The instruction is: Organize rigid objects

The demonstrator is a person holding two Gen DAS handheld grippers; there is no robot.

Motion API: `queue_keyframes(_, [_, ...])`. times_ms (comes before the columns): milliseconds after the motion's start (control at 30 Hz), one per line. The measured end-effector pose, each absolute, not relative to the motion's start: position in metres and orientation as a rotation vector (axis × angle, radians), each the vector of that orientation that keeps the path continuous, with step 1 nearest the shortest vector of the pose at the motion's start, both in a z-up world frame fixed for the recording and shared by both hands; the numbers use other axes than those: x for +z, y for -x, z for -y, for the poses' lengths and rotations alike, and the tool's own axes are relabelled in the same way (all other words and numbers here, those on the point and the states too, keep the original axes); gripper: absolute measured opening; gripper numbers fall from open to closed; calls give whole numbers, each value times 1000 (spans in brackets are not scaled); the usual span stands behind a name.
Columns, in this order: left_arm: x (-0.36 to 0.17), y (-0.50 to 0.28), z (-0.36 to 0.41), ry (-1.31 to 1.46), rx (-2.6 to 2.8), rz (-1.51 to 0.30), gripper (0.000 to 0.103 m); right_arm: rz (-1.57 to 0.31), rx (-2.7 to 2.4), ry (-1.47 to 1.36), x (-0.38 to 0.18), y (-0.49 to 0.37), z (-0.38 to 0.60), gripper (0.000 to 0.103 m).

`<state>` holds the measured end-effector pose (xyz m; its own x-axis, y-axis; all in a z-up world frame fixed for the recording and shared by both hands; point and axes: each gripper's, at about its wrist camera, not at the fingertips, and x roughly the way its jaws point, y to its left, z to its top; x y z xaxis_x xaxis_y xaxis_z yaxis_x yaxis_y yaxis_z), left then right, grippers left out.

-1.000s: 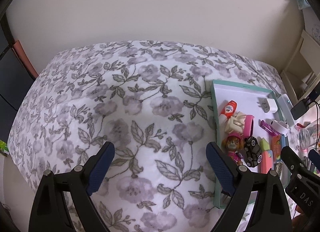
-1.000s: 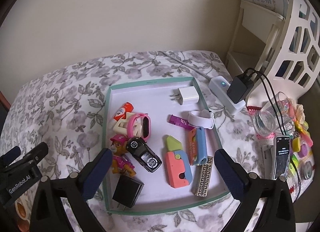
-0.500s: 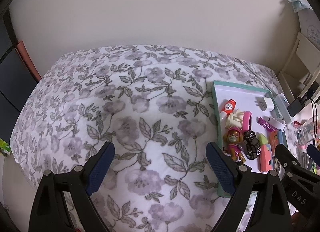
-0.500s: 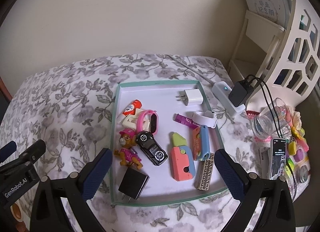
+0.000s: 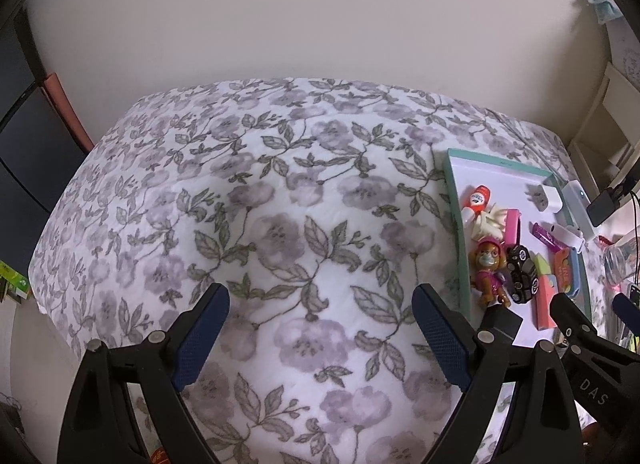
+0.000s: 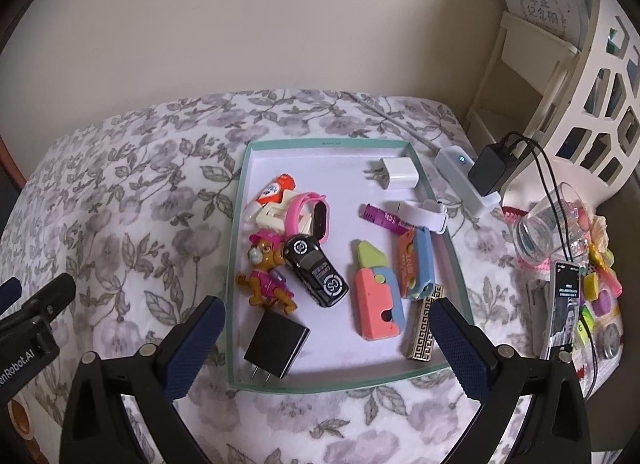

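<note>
A shallow teal-rimmed tray [image 6: 240, 200] [image 5: 451, 200] lies on the floral cloth and holds several small objects. Among them are a pink dog figure [image 6: 265, 276] [image 5: 489, 272], a black toy car [image 6: 316, 270], a black charger [image 6: 277, 340], a white charger [image 6: 402, 173], a pink watch [image 6: 308, 214] and a pink-green toy knife [image 6: 376, 298]. My right gripper [image 6: 326, 332] hangs open above the tray's near edge, empty. My left gripper [image 5: 320, 316] is open over bare cloth left of the tray, also empty.
Right of the tray stand a white power strip [image 6: 460, 176] with a black plug and cables, a glass [image 6: 548, 224], a phone [image 6: 562, 308] and small colourful bits. A white lattice shelf [image 6: 592, 76] rises at the far right. The floral cloth [image 5: 240, 204] spreads left.
Both grippers have pulled back and up, so the tray and cloth look smaller and farther. Both stay open; nothing in the tray has moved.
</note>
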<state>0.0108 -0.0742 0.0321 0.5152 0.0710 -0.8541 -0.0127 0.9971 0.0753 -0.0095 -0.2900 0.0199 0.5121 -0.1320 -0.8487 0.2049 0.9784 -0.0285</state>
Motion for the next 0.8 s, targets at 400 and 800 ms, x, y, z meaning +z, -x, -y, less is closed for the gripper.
queue_keyframes(400, [24, -5, 72, -84, 62, -1056, 93, -1026, -211, -116, 19, 17, 295, 103])
queue_keyframes(800, [22, -6, 72, -89, 56, -1057, 93, -1027, -209, -113, 22, 16, 296, 103])
